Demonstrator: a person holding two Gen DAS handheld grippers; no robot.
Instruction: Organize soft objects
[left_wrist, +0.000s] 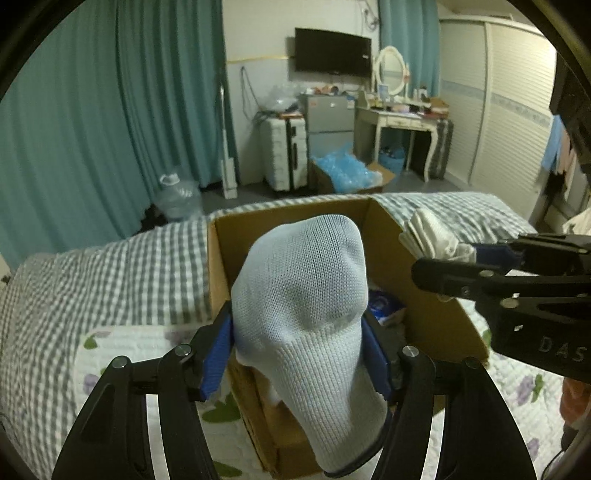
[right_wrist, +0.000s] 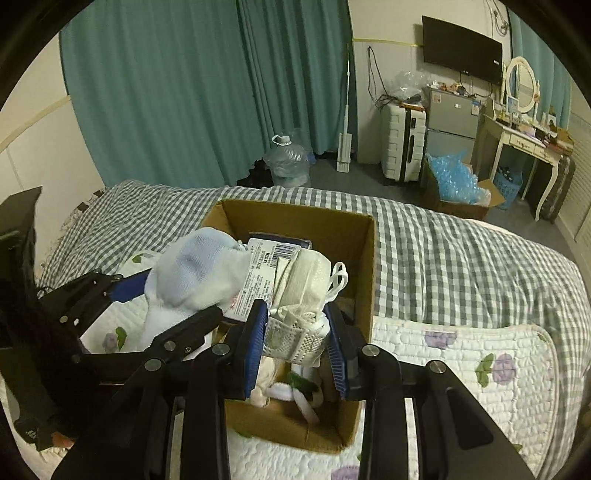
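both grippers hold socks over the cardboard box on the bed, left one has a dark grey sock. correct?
Not quite. The sock in the left gripper is light blue, not dark grey; the left wrist view shows it clearly. The rest holds: the right gripper grips a white sock, both over the cardboard box on the bed.

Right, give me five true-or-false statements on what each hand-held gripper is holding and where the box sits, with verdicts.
1. The left hand-held gripper is clamped on a light blue sock. True.
2. The right hand-held gripper is empty. False: it grips a white sock bundle.
3. The cardboard box stands on the floor beside the suitcase. False: it sits on the bed, on the checked bedding.
4. Both held items hang over the open box. True.
5. The box has nothing in it. False: a barcoded packet and other soft items lie inside.
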